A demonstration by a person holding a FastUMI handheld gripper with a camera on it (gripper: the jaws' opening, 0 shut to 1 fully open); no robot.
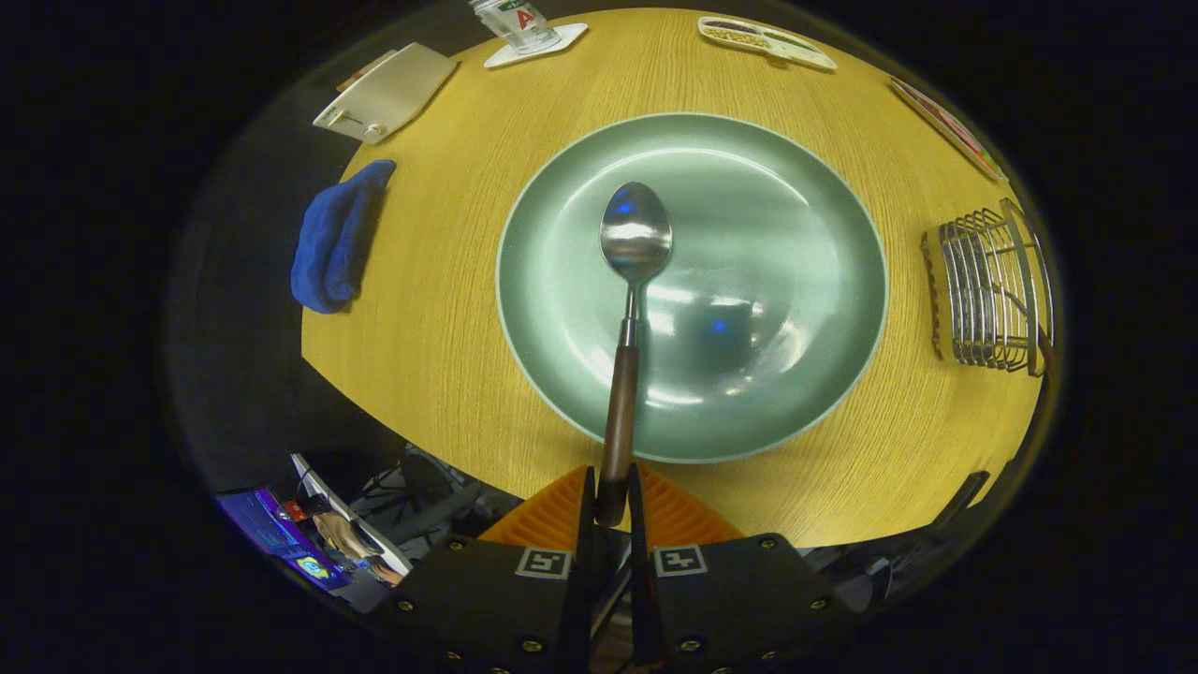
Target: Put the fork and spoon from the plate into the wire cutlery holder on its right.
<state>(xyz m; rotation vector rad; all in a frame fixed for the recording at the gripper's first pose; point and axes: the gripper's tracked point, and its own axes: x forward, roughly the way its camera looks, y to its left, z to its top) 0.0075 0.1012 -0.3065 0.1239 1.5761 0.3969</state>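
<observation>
My gripper [610, 487] is shut on the brown wooden handle of a spoon [632, 281], both fingers pressing its end. The spoon points straight ahead, its shiny steel bowl hanging over the middle of a large green plate [805, 215]. The plate sits on a round yellow wooden table [440, 309]. A wire cutlery holder [992, 290] stands to the right of the plate, near the table's right edge. I see no fork on the plate; what is inside the holder I cannot make out.
A folded blue cloth [335, 248] lies at the table's left edge. Beyond the plate stand a white box [386, 92], a glass on a coaster [524, 28], a small white tray [766, 41] and a flat card [947, 126].
</observation>
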